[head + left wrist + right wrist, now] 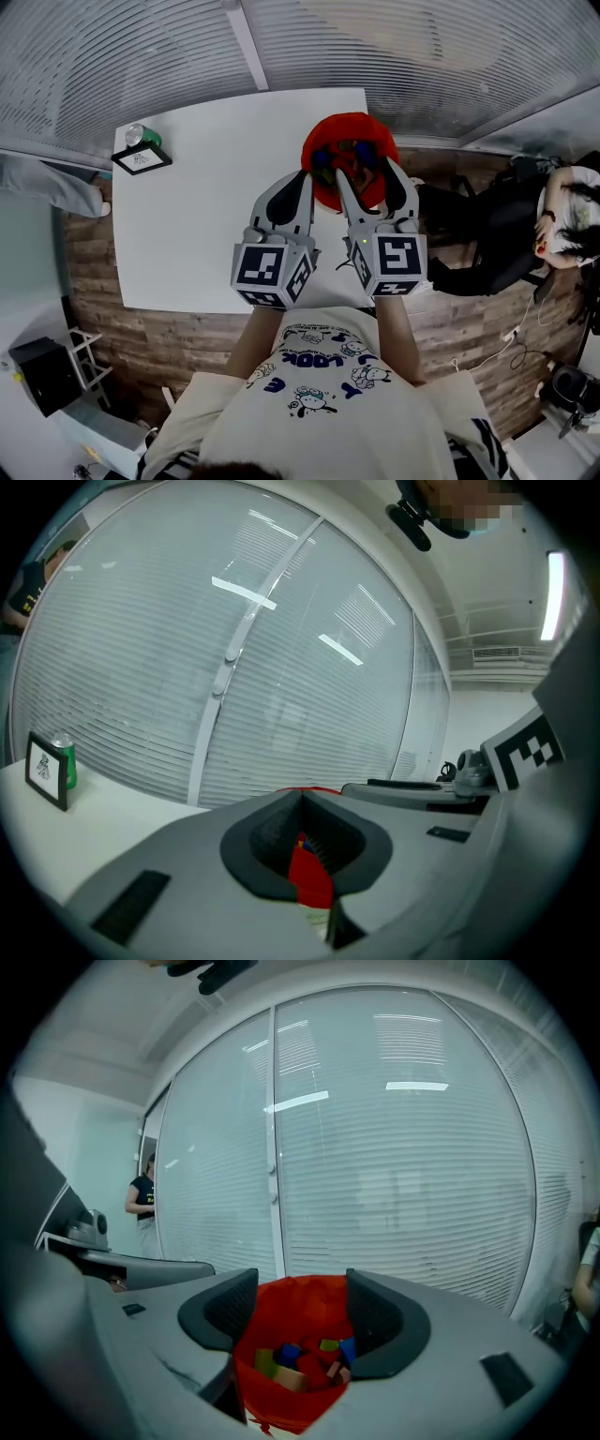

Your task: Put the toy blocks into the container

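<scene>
Left gripper [302,176] [302,841]: jaws almost together, only narrow slit between pads. Red wall of container [352,127] [309,878] fills slit; jaws look clamped on its near-left rim.

Right gripper [366,171] [302,1316]: jaws wide apart, pads press on nothing. Open mouth of container [281,1410] sits between both jaws, just ahead and below tips.

Toy blocks [342,155] [300,1358] (green, blue, tan, red) lie in heap on container bottom, seen through gap of right jaws.

Container stands on white desk [216,187], at its edge. Green can [142,136] far to left of left jaws, at desk corner.
</scene>
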The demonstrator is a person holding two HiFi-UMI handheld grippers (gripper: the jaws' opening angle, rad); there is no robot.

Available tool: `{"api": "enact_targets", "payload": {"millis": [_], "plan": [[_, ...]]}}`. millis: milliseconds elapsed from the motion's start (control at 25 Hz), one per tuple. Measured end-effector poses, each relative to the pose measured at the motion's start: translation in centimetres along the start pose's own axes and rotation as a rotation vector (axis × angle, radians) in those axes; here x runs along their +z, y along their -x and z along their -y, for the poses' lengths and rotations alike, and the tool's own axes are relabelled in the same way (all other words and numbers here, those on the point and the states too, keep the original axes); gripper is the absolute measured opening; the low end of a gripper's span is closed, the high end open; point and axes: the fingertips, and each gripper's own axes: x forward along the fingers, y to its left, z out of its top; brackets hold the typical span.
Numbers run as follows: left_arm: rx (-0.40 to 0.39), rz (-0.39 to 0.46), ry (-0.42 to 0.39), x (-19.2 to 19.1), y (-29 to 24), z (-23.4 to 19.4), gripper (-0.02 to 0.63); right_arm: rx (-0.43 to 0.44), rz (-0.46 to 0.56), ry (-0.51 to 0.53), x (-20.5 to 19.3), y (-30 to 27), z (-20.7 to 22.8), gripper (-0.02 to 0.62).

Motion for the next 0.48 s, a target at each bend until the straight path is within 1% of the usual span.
{"api": "enact_targets", "payload": {"millis": [160, 400, 440, 480], "plan": [[0.004, -0.001, 0.008, -0.09, 0.11, -0.25, 0.026, -0.006, 0.007, -0.004, -0.01, 0.15, 0.11, 0.275], [0.007, 0.002, 0.014, -0.06, 0.21, -0.66, 0.026, -0.012, 0.055, -0.031, 0.5, 0.57, -0.2, 0.269], [0.007, 0.004, 0.01, 0.0, 0.24, -0.71, 0.026, -0.008, 0.056, -0.033, 0.51, 0.57, -0.35, 0.264], [0.007, 0.005, 0.005, 0.06, 0.29, -0.73, 0.026, -0.004, 0.058, -0.035, 0.53, 0.6, -0.51, 0.234]]}}
